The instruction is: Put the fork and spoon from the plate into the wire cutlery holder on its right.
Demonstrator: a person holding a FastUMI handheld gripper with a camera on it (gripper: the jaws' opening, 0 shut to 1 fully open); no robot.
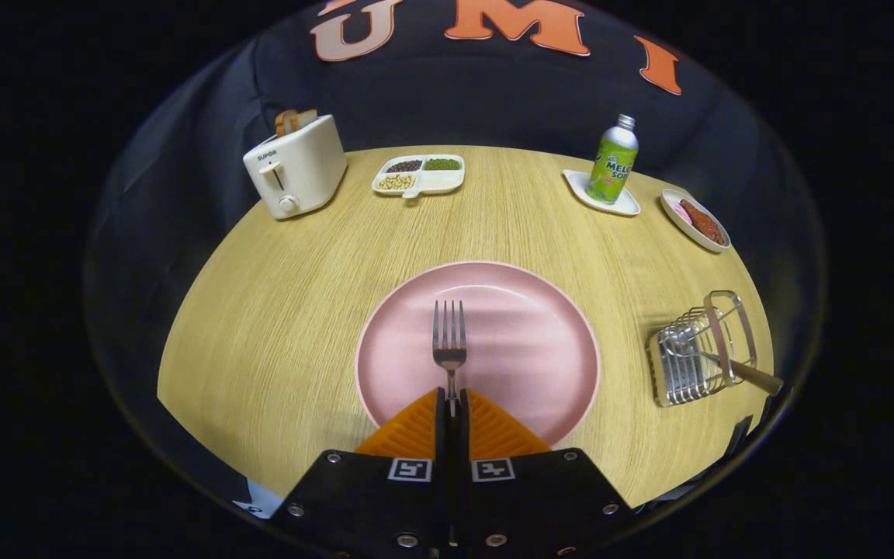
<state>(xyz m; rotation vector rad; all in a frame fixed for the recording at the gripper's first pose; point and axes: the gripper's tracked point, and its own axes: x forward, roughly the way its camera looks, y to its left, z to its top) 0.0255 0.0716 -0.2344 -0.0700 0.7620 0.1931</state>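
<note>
We see the fork (449, 341) over the middle of the pink plate (524, 341), tines pointing away from us toward the far side of the table. Its handle runs back into the gripper (451, 404), whose two fingers are pressed together on the handle with no gap between them, so the tongs are closed and have hold of the fork. We cannot tell whether the fork rests on the plate or is lifted just off it.

The spoon (707, 359) already sits in the wire cutlery holder (699, 353), which lies to the right of the plate, near the table's right edge. The spoon's bowl is inside the wires and its wooden handle sticks out to the right, away from the plate.

Taking the plate as our landmark on the round wooden table (276, 310), we find the rest well beyond it. Far beyond and to the left stands a white toaster (296, 167) with slices of bread in its slots. Straight beyond the plate lies a white divided dish (419, 175) holding beans and grains. Beyond and to the right, a green bottle (612, 161) stands upright on a small white tray (625, 204), and just right of that sits a small dish with food (697, 220).
</note>
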